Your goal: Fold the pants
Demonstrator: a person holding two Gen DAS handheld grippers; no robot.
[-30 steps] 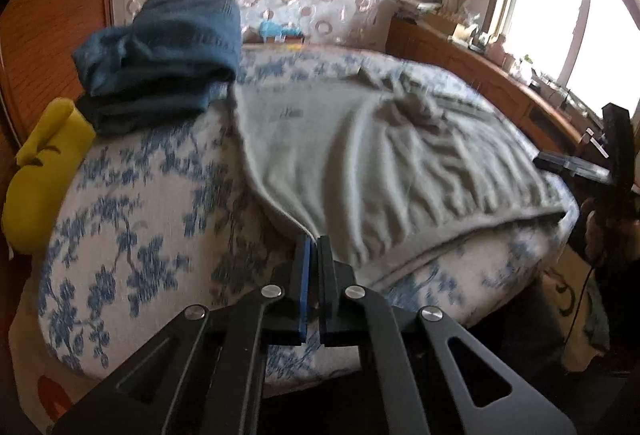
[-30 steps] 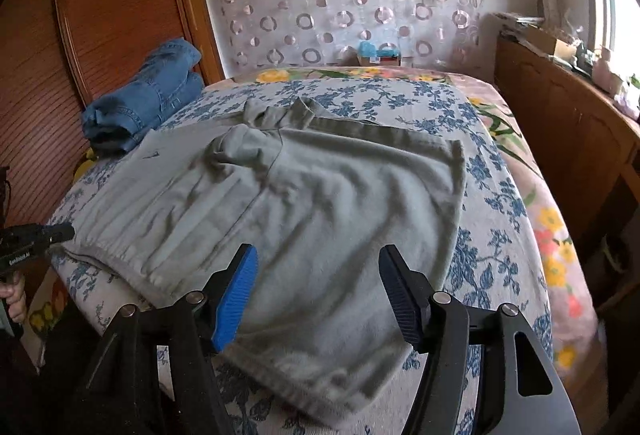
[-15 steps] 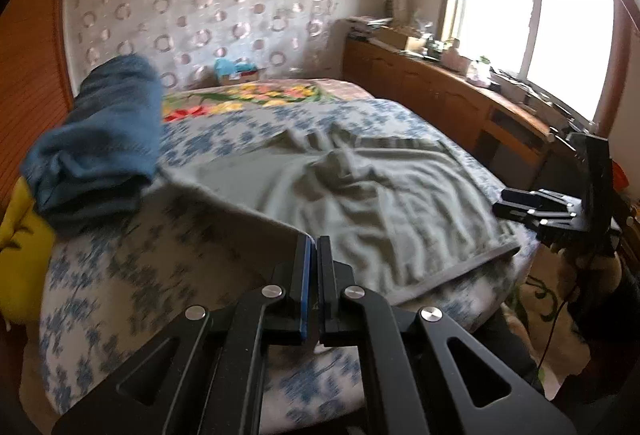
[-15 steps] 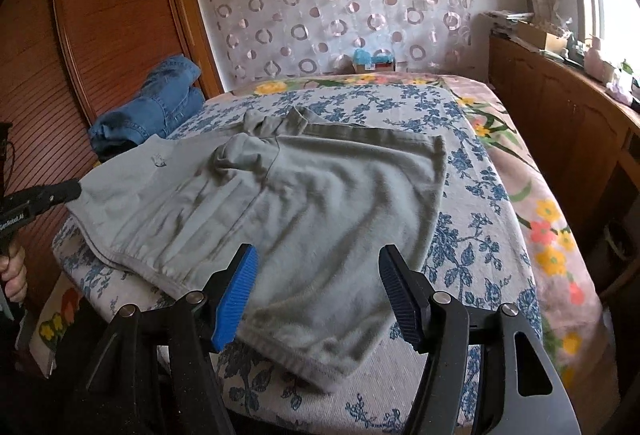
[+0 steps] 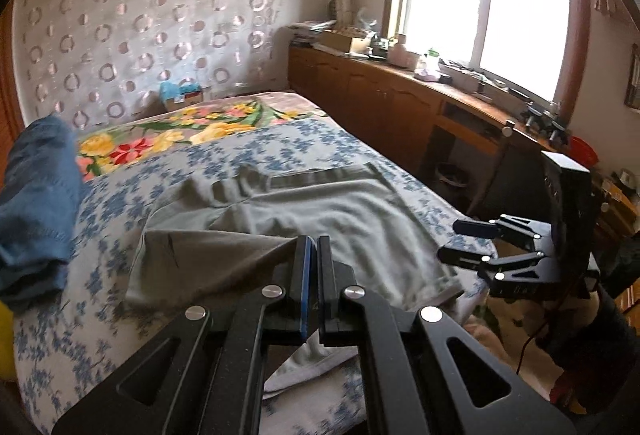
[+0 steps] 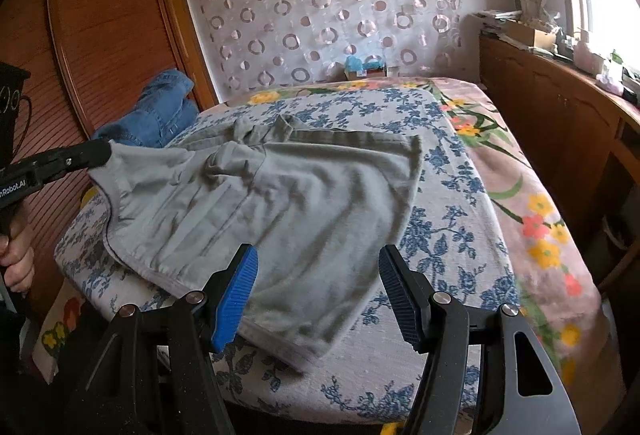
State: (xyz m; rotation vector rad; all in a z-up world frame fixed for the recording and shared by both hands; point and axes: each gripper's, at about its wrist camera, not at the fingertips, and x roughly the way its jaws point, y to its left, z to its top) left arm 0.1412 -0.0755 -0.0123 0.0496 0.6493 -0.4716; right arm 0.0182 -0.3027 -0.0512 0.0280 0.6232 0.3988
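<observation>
L wrist view: my left gripper [image 5: 312,247] has its jaws clenched on a corner of the pants [image 5: 320,219], lifting that corner off the bed [image 5: 120,195] w/ a dark underside fold showing. Pants are grey-green, wrinkled, spread across the blue-flower bedspread, bunched near the far end. Right gripper [image 5: 460,243] sits off the bed's right edge, jaws apart. Blue jeans [image 5: 36,203] piled at left.

R wrist view: my right gripper [image 6: 316,291] hovers over the near hem, jaws released, nothing btwn them. Pants [image 6: 280,203] lie mostly flat, near edge hanging over the bed [image 6: 440,227] edge; left corner is pulled up by the left gripper [image 6: 102,151]. Jeans [image 6: 160,111] by the wooden wall.
</observation>
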